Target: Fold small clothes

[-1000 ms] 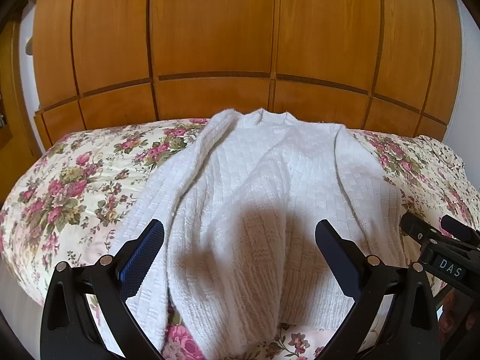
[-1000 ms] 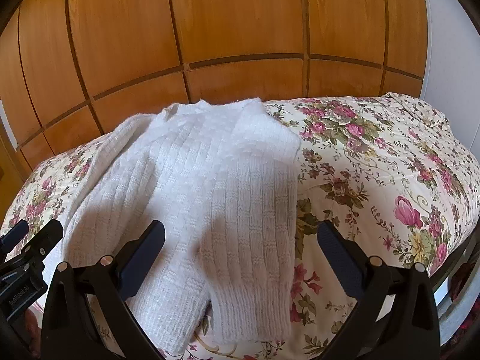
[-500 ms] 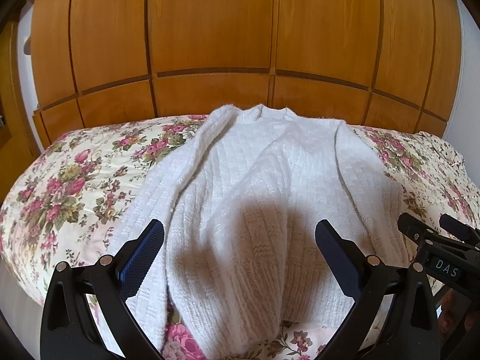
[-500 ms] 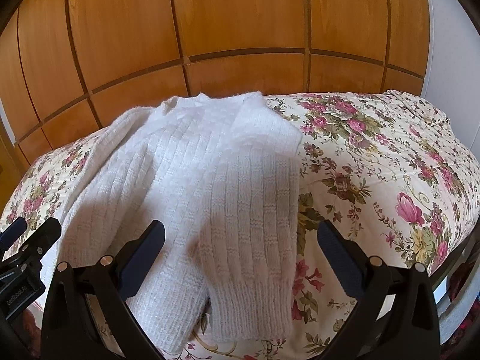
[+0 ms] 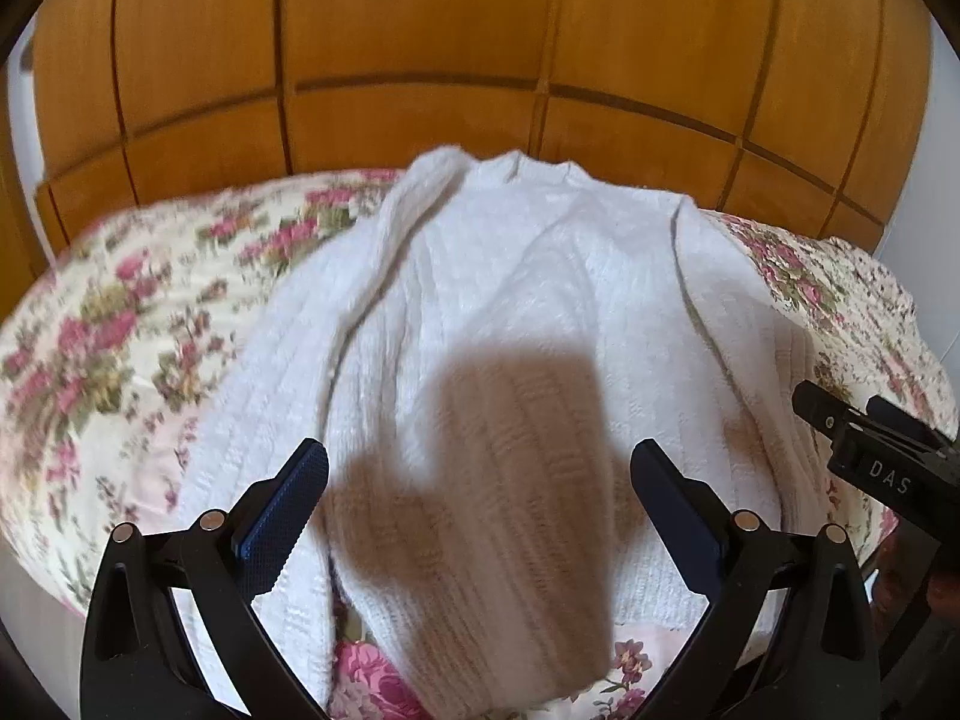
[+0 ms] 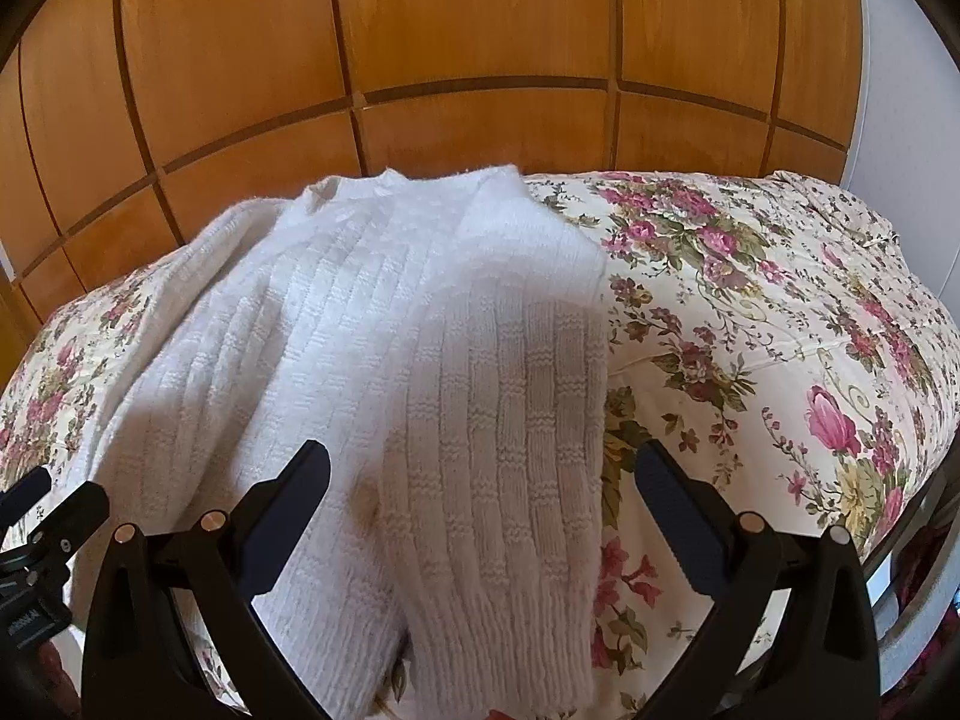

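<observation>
both hand-held grippers, left (image 5: pixel 477 480) and right (image 6: pixel 480 483), gape above white sweater (image 6: pixel 372 330) on floral bedspread (image 6: pixel 750 312).

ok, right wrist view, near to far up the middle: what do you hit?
Right gripper, open → folded-over sleeve → white knit sweater body and collar → far edge of the floral bedspread → wooden wardrobe panels.

Left gripper (image 5: pixel 479 483): black frame, blue ribbed pads, silver screws (white lettering on neighbour, probably "DAS").
</observation>
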Demonstrator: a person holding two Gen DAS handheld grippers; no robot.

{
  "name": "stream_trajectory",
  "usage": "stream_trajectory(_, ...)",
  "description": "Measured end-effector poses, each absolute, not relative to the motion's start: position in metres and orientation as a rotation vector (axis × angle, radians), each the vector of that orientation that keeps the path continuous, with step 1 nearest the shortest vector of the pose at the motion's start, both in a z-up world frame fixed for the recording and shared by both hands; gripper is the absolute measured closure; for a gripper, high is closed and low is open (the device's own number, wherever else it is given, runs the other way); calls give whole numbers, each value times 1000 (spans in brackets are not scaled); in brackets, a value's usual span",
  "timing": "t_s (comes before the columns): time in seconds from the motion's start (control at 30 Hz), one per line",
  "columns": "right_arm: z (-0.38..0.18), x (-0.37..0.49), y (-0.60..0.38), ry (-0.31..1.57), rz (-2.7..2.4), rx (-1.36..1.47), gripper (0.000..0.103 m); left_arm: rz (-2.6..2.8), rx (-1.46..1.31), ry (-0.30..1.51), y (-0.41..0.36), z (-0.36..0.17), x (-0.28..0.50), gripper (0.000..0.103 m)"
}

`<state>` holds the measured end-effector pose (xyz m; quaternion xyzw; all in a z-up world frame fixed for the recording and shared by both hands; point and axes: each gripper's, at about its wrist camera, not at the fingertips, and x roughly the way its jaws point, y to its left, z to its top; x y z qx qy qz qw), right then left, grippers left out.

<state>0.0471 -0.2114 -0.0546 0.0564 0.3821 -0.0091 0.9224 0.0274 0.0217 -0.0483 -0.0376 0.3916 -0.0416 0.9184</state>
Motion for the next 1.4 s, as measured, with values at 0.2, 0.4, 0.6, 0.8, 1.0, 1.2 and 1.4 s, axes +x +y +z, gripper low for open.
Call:
stream_trajectory(0.2, -59, 54, -205, 786, -12, 87, 2, -63, -126, 816, 43, -58, 30, 3)
stream_trajectory(0.4, -64, 66, -195, 785, -7, 50, 2, -67, -237, 765, 85, -63, 26, 3)
stream_trajectory(0.6, -77, 74, -186, 813, 5, 36, 2, 74, -80, 753, 113, -75, 17, 4)
stream_trajectory(0.8, -82, 82, -175, 752, 16, 11, 2, -27, -76, 858, 121, -102, 12, 38)
stream_trajectory(1.0, -86, 101, -164, 721, 38, -17, 2, -108, -96, 824, 120, -100, -6, 38)
stream_trajectory(1.2, -108, 112, -156, 762, 12, -70, 2, -185, 9, 842, 105, -112, -24, 37)
stream_trajectory(1.4, -113, 114, -158, 771, 11, -73, 2, -183, -8, 843, 116, -105, -18, 97)
